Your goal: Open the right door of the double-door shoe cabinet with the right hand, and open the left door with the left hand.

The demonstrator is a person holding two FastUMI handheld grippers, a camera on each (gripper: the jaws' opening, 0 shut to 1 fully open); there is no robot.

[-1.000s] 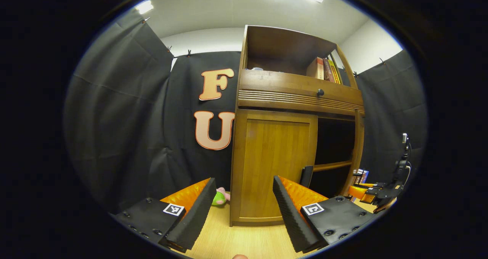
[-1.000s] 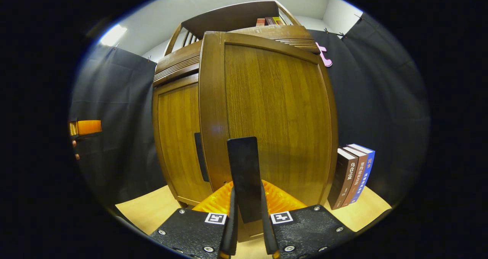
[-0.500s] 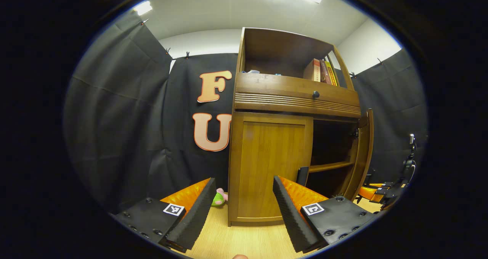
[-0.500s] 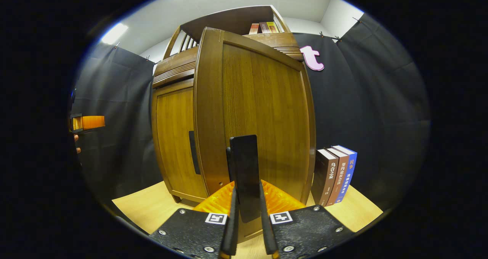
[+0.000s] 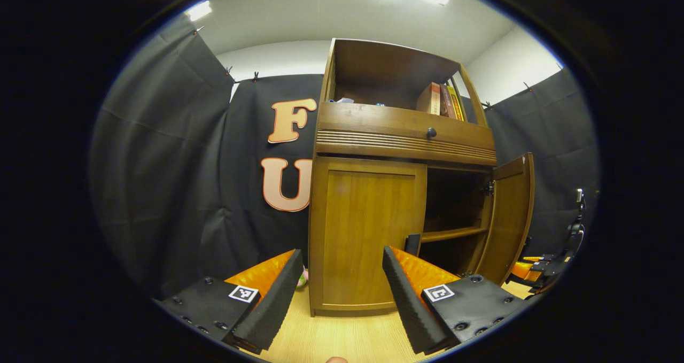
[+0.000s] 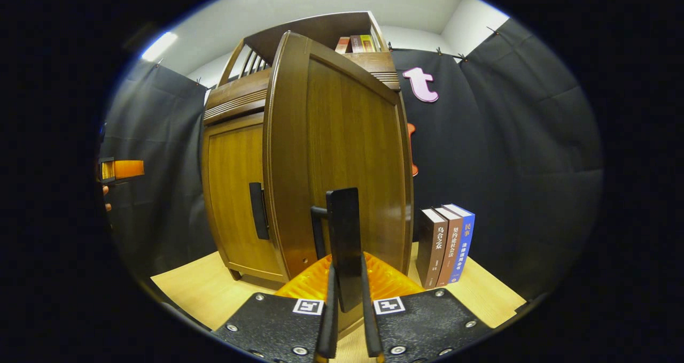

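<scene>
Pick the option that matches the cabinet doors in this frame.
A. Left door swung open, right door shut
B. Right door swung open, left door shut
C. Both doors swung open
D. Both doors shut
B: in the left gripper view the right door stands swung out, baring a shelf, while the left door sits flush; the right gripper is clamped on the right door's handle.

3 books (image 6: 446, 245) stand upright on the wooden floor (image 6: 203, 293).

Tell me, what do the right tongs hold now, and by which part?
The right tongs hold the right door by its black handle, near the handle's lower end.
</scene>
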